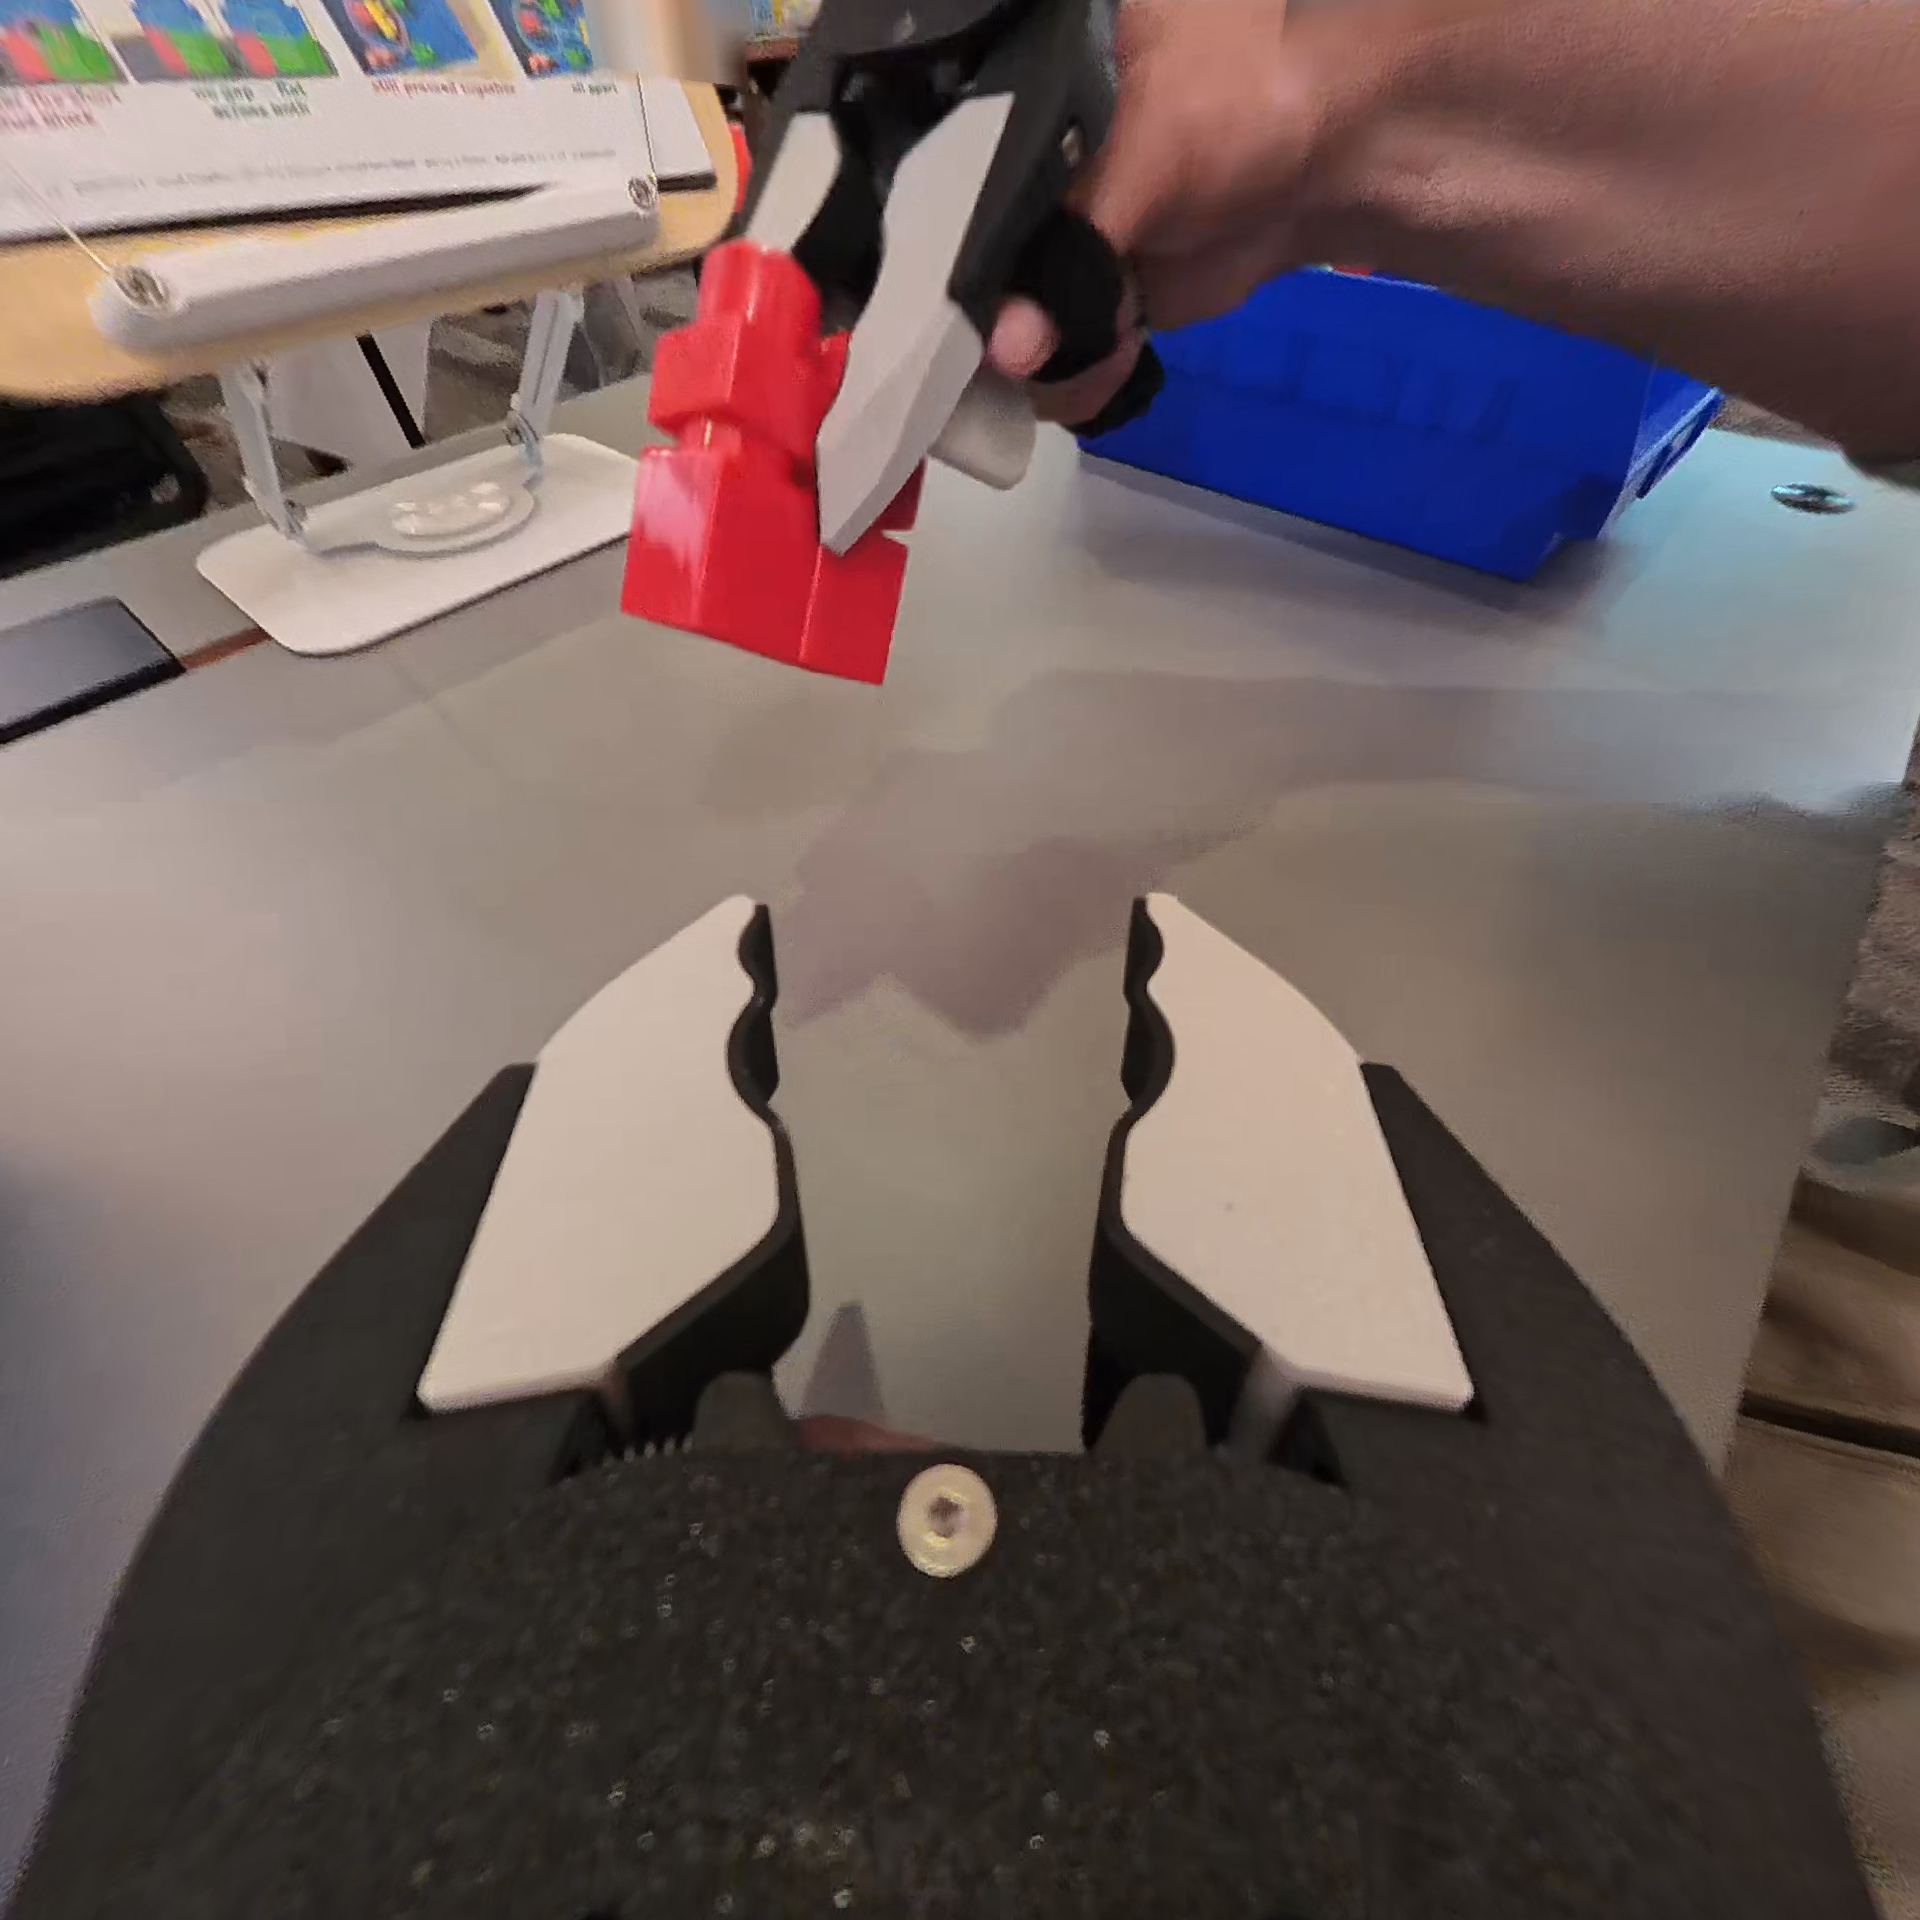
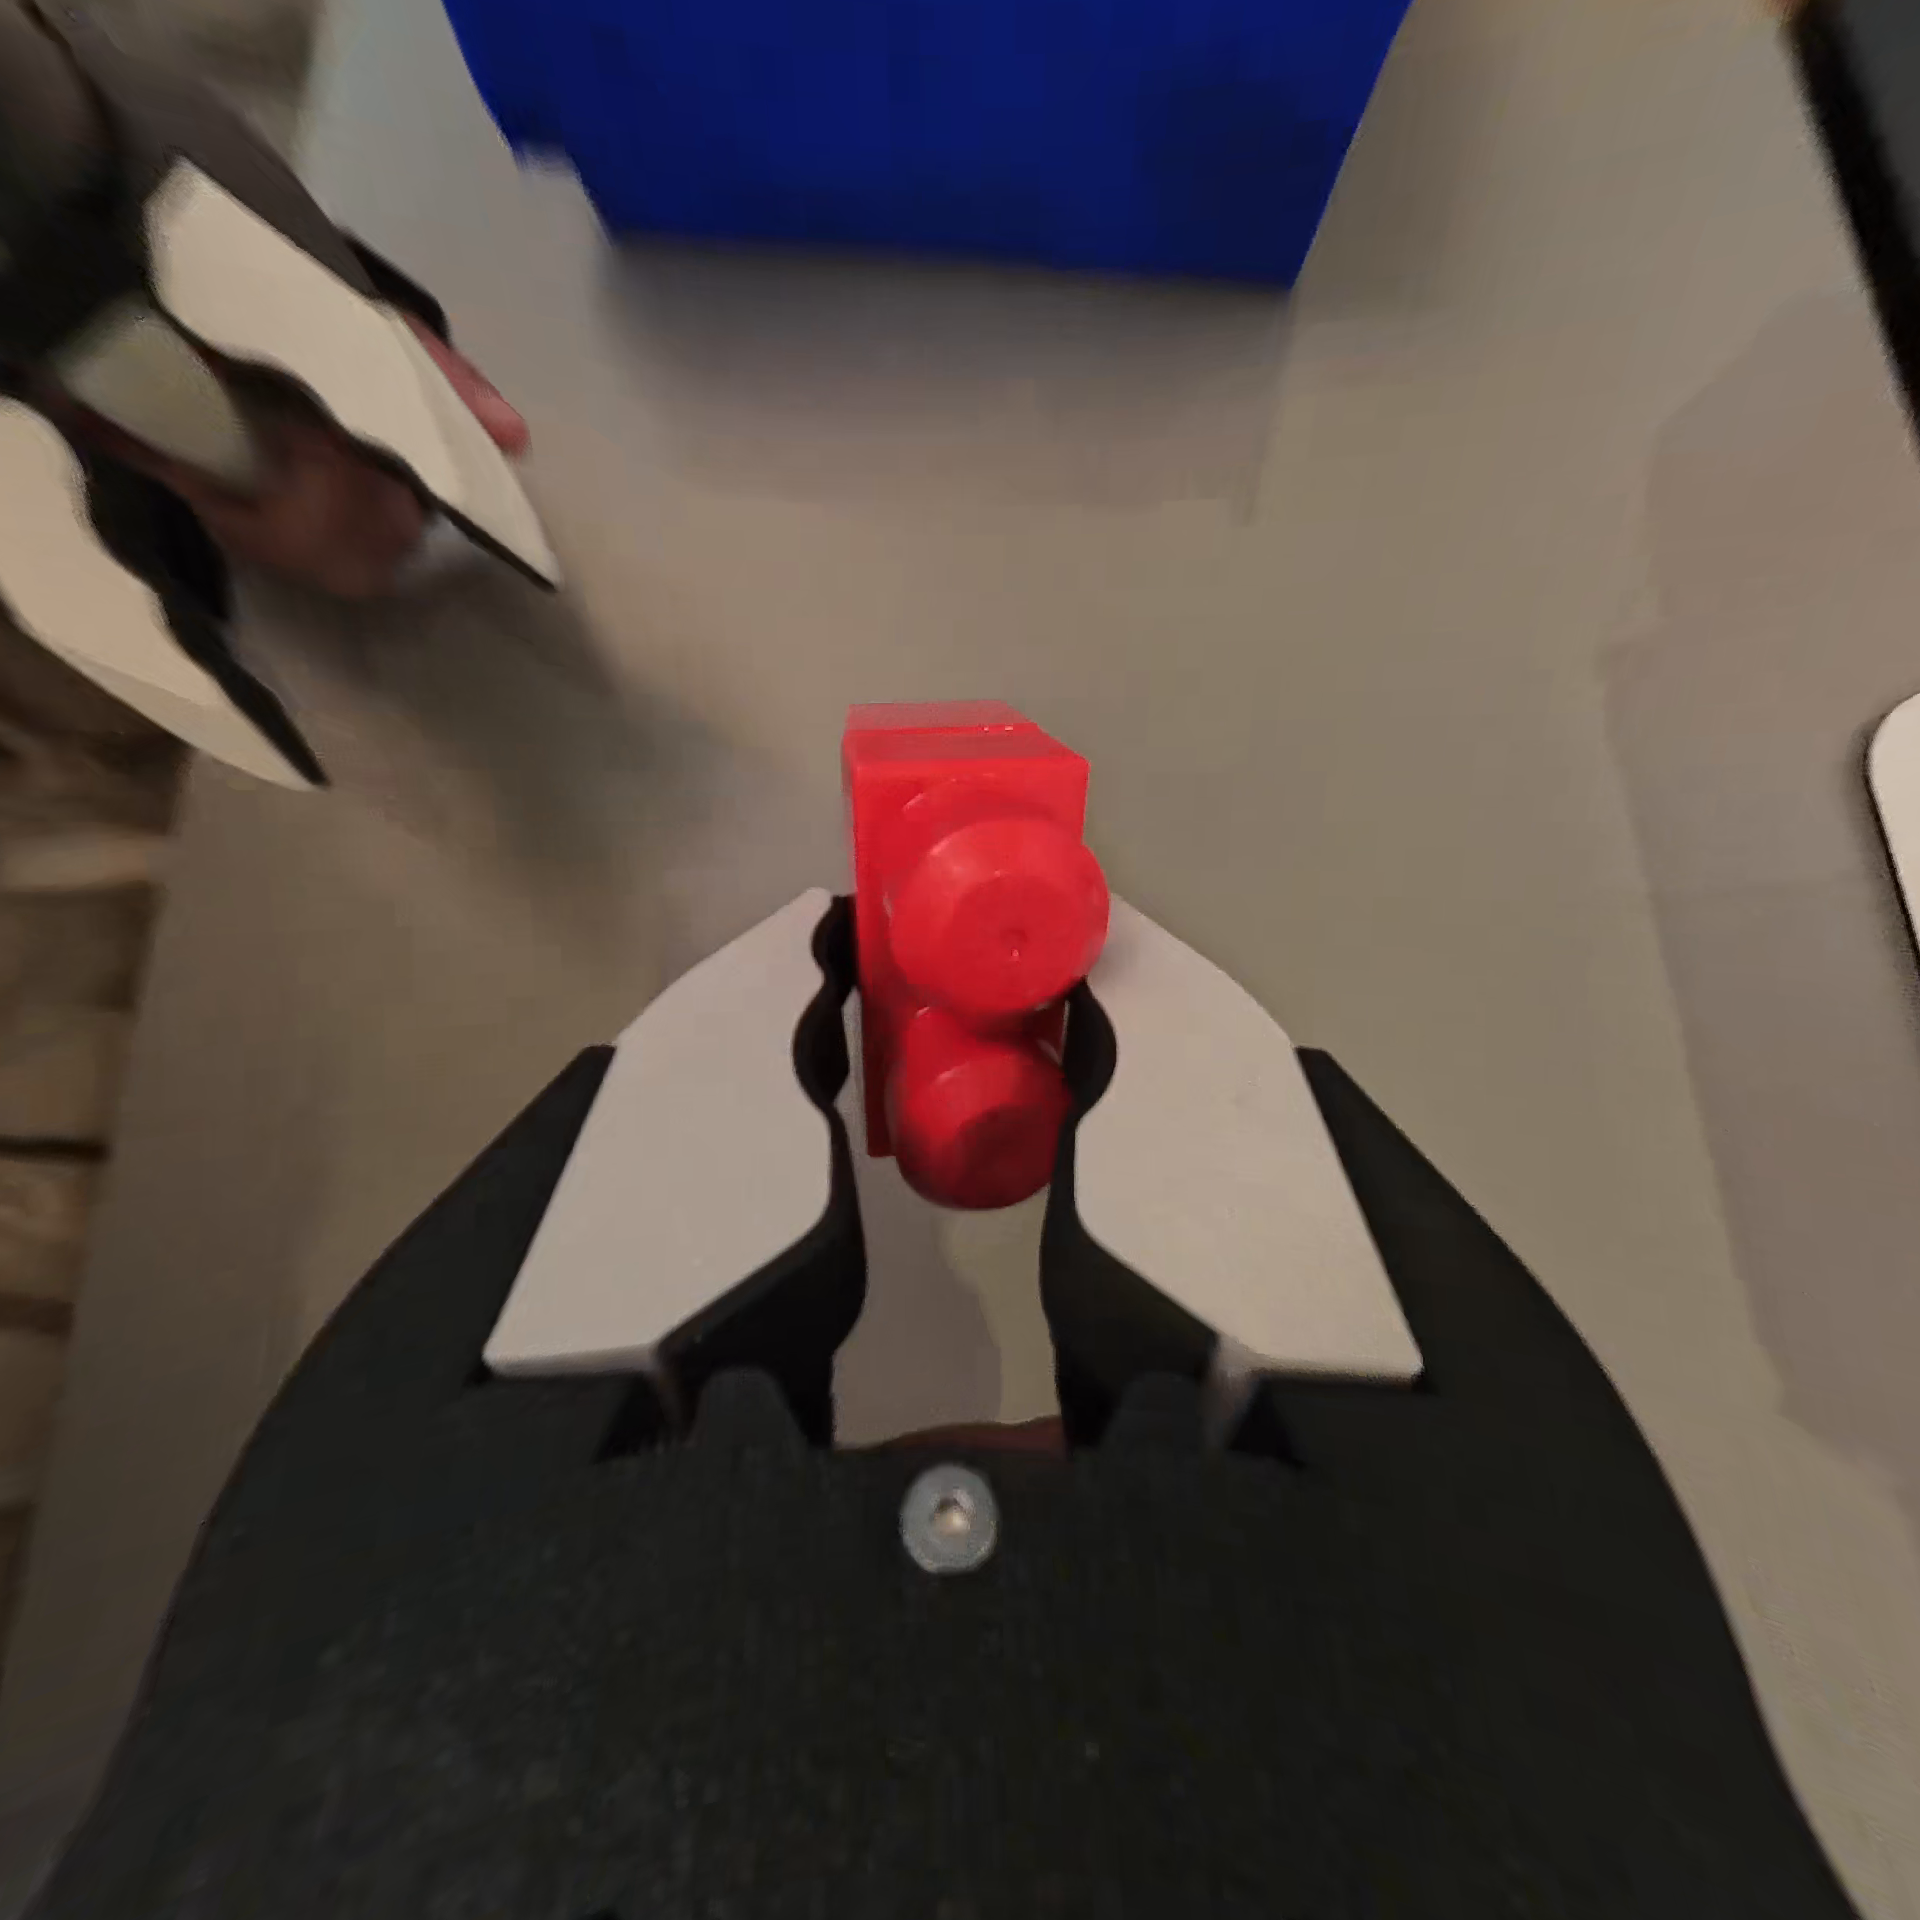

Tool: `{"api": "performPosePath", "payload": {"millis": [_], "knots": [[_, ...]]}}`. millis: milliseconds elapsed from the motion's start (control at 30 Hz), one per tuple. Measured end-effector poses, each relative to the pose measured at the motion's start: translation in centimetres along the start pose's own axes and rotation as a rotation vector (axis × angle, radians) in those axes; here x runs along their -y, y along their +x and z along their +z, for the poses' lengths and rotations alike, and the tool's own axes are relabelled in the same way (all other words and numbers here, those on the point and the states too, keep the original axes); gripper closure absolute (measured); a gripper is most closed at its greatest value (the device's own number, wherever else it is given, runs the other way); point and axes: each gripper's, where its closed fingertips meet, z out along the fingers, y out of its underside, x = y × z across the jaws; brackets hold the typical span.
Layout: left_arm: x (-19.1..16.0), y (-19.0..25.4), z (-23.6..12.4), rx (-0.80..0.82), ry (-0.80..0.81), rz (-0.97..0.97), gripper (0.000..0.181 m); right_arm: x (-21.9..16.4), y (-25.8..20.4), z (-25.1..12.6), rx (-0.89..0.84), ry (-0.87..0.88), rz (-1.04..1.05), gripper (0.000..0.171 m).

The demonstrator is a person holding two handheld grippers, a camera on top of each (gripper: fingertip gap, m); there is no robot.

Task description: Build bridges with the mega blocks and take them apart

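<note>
The left claw gapes empty just above the grey bench, while farther off the right claw grips stacked red blocks in the air, a blue bin beyond at the right.

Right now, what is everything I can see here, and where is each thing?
red blocks: a joined stack, count unclear, red, held in the air above the table
blue bin: one, blue, far right of the table
table: one, grey, under everything
stand with picture sheet: one, white, far left of the table
dark flat thing: one, black, left table edge
right tool: one, black and white, shut on the red blocks
left tool: one, black and white, open, empty
hand: one, holding the right tool
</note>
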Motion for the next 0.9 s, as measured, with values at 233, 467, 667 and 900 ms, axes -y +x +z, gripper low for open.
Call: {"api": "performPosePath", "payload": {"millis": [233, 467, 667, 900], "knots": [[3.6, -1.4, 0.7, -0.009, 0.027, 0.192, 0.126, 3.2, -4.4, -5.9, 0.040, 0.547, 0.276, 0.133], [6.8, 1.8, 1.0, -0.129, 0.120, 0.343, 0.134, 1.8, -8.6, -9.5, 0.179, 0.876, 0.541, 0.133], [7.2, 3.2, 1.9, -0.192, 0.092, 0.455, 0.127, 0.7, -9.7, -9.5, 0.228, 0.878, 0.625, 0.133], [10.1, 4.5, 2.3, -0.232, 0.173, 0.702, 0.169, 1.3, -10.5, -9.0, 0.280, 0.826, 0.651, 0.133]]}}
